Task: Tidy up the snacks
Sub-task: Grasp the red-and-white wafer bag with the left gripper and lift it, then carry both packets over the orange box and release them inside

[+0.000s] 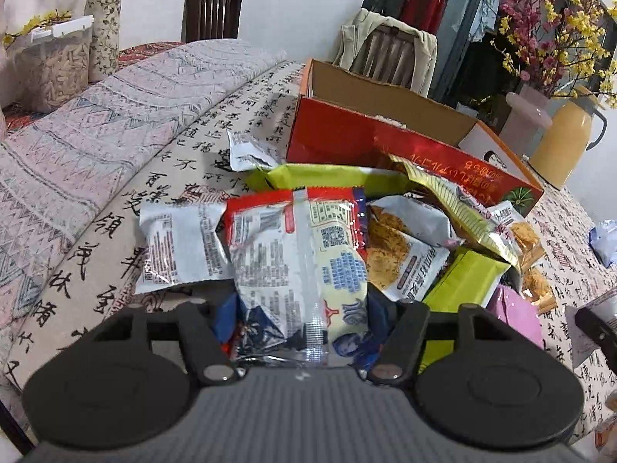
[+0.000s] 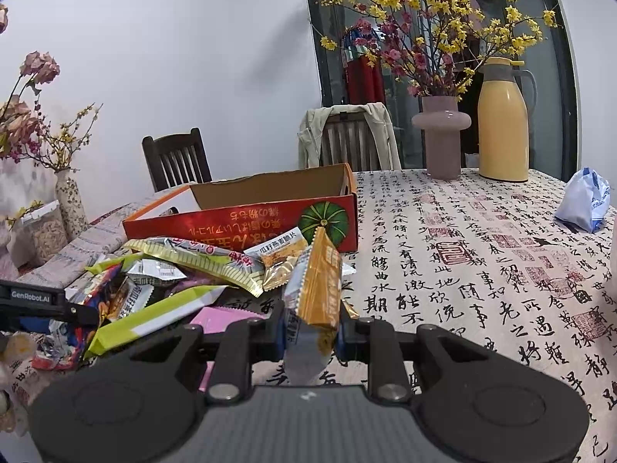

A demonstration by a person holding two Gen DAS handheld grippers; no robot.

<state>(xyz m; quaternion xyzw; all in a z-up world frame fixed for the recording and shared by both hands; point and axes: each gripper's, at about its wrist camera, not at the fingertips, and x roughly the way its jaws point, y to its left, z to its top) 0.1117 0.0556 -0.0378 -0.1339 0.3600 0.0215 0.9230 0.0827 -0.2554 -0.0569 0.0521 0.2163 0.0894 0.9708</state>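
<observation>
Held upright in the tightly closed right gripper (image 2: 308, 324): an orange-and-silver foil snack packet (image 2: 320, 281), lifted over the calligraphy-print tablecloth (image 2: 462, 270), near and just right of the loose heap of snack packets (image 2: 185, 270). Set half-wide around a red-and-white crinkly plastic snack packet (image 1: 293, 254): the left gripper (image 1: 300, 308), pads seemingly pressing its sides while its far end lay on the heap. Behind the heap, touching it, stood the open red cardboard box (image 1: 370, 142), apparently empty. Risks judged from here: could slip out of the left grip, given slick film pinched only at the near end; could drag neighbouring packets off the heap on lifting; could catch the orange packet on the box's near wall if carried low. Seen only from the right wrist: the left gripper's side at the far left and a blue-and-white bag (image 2: 586, 200) well apart on the right. Seen only from the left wrist: the box's bare inside.
</observation>
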